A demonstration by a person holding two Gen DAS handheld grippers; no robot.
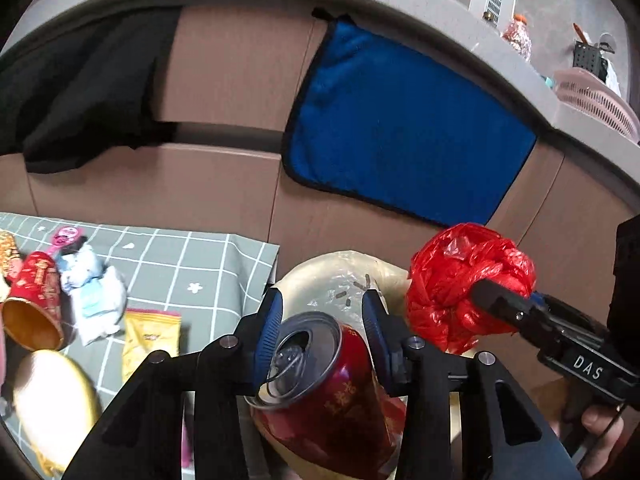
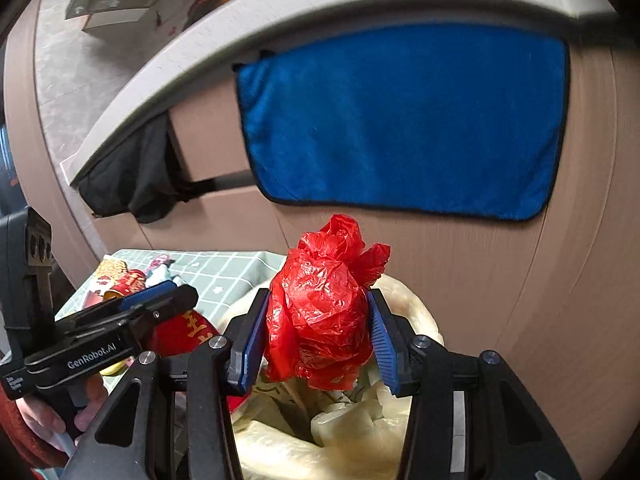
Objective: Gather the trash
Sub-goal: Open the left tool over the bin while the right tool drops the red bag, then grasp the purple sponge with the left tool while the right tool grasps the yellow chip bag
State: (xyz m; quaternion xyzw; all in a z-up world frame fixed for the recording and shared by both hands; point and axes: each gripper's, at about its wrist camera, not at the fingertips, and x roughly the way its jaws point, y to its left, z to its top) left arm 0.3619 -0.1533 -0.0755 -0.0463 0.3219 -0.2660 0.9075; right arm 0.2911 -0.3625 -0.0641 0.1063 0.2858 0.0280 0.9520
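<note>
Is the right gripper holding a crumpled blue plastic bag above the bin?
No. The right gripper holds a crumpled red plastic bag between its blue pads, over the pale-lined bin.

Red drink can (image 1: 328, 384), opened at the top with pull tab bent inward, gold lettering down its side; tilted, mouth toward the camera, caught between the blue pads of the left gripper (image 1: 322, 338), above the trash bag. Crumpled red plastic bag (image 2: 320, 316), bunched into a loose ball, pinched between the pads of the right gripper (image 2: 318, 338), also over the bag. Pale translucent trash bag (image 2: 416, 312), mouth open, beside the checked tablecloth's edge.
</note>
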